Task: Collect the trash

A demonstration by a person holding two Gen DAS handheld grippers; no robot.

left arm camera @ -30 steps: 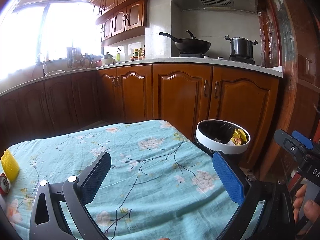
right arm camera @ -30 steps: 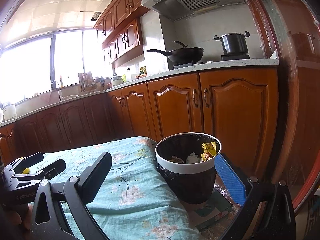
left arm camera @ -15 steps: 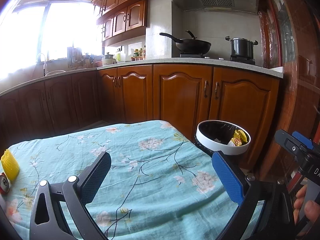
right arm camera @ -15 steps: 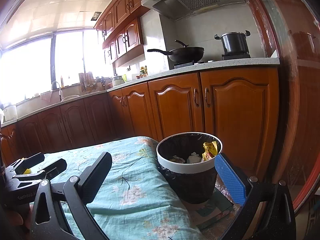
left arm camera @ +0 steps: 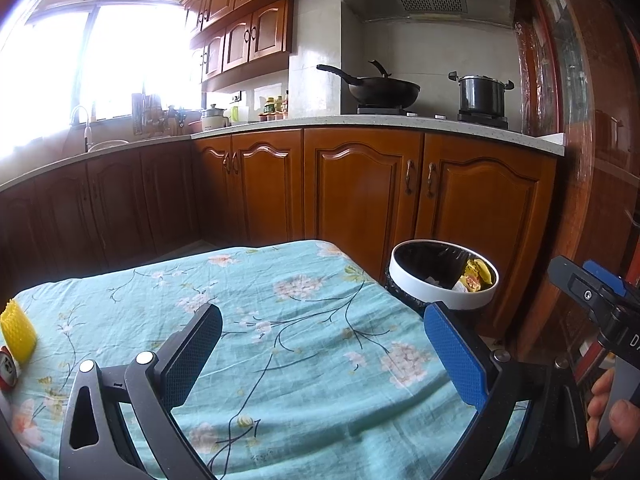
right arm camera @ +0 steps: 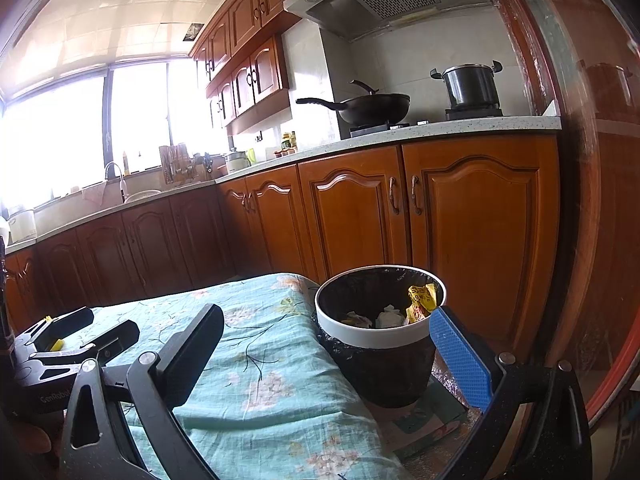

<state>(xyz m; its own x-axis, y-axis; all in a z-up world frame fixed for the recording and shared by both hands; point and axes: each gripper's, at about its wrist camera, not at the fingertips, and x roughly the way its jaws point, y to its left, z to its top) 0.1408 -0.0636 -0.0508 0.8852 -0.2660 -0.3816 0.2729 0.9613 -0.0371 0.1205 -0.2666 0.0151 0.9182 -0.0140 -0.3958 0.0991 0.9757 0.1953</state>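
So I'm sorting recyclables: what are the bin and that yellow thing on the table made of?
Bin: seemingly plastic, smooth white rim, crinkly black liner. Yellow thing: probably foam netting, judging by its mesh texture.

Trash bin [right arm camera: 380,332] right of table [right arm camera: 256,364].

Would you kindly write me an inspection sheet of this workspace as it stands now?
Surface: table under a teal flowered cloth, wrinkled.
Job's things: bin beside the table's right edge, black liner, yellow wrapper and crumpled paper inside; yellow object and a can at the table's far left.
Clutter: nothing seen.
Grippers: left gripper open, empty; right gripper open, empty.
Cables: nothing seen.
Surroundings: wooden cabinets, wok, pot, bright window.
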